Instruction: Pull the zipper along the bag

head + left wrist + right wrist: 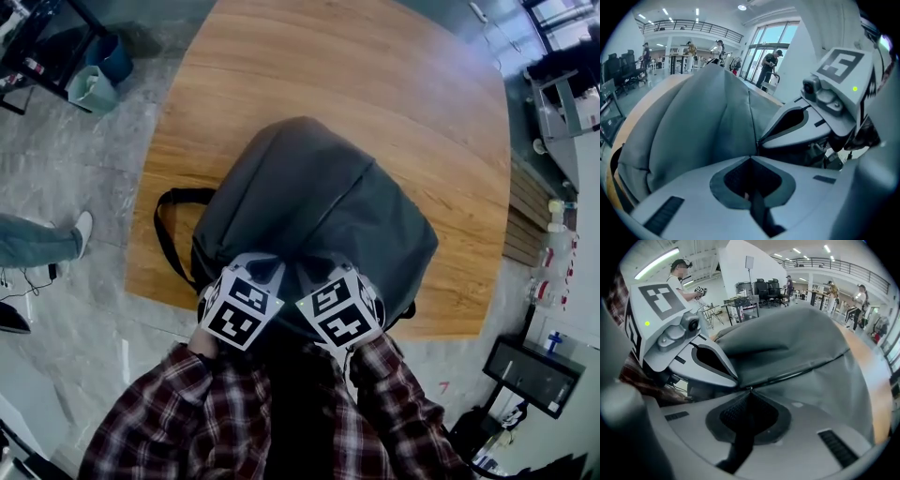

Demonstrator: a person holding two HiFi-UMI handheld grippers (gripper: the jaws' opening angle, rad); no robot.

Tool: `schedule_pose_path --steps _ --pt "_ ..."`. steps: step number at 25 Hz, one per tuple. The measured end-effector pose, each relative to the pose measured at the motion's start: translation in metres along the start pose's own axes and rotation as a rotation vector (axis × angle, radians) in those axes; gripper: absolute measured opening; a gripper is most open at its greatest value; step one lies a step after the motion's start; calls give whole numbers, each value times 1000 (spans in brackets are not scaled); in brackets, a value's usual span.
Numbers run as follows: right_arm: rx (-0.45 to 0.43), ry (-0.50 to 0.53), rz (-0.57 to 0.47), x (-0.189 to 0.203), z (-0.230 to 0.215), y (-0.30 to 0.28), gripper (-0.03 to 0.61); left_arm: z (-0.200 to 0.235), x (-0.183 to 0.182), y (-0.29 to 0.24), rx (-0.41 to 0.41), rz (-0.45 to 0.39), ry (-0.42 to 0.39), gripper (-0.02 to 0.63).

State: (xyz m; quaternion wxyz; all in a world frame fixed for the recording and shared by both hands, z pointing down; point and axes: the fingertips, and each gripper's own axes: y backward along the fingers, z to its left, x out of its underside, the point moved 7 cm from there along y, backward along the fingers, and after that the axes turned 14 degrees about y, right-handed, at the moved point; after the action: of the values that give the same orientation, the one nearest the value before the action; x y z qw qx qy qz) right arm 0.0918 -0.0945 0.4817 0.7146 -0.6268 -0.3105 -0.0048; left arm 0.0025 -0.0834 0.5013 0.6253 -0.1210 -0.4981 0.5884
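A dark grey backpack [319, 197] lies on a wooden table [375, 66]. Both grippers sit side by side at its near end, their marker cubes toward me. My left gripper [270, 272] is shut, its tips [752, 157] pinching the bag's fabric [703, 122] at a seam. My right gripper [328, 274] is shut too, and a small metal zipper pull [750, 389] shows at its tips. From there the zipper line [806, 371] runs away across the bag [797, 343]. Each gripper view shows the other gripper close beside it, the right gripper [760, 139] and the left gripper [737, 379].
A black carry strap [169, 225] loops off the bag's left side toward the table edge. Beyond the table are a grey floor, a person's shoe [82, 230], a bin [94, 89] and a dark desk [530, 370]. People stand far off in the hall.
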Motion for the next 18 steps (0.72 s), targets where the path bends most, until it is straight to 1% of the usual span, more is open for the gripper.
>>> schedule_pose_path --steps 3,5,9,13,18 --pt "6 6 -1 1 -6 2 15 1 -1 0 15 23 36 11" --pt "15 1 -2 2 -12 4 15 1 -2 0 21 29 45 11" --pt "45 -21 -4 4 -34 10 15 1 -2 0 22 30 42 11" --pt "67 -8 -1 5 -54 16 15 0 -1 0 21 30 40 11" --pt "120 -11 -3 5 -85 24 15 1 -1 -1 22 43 47 11"
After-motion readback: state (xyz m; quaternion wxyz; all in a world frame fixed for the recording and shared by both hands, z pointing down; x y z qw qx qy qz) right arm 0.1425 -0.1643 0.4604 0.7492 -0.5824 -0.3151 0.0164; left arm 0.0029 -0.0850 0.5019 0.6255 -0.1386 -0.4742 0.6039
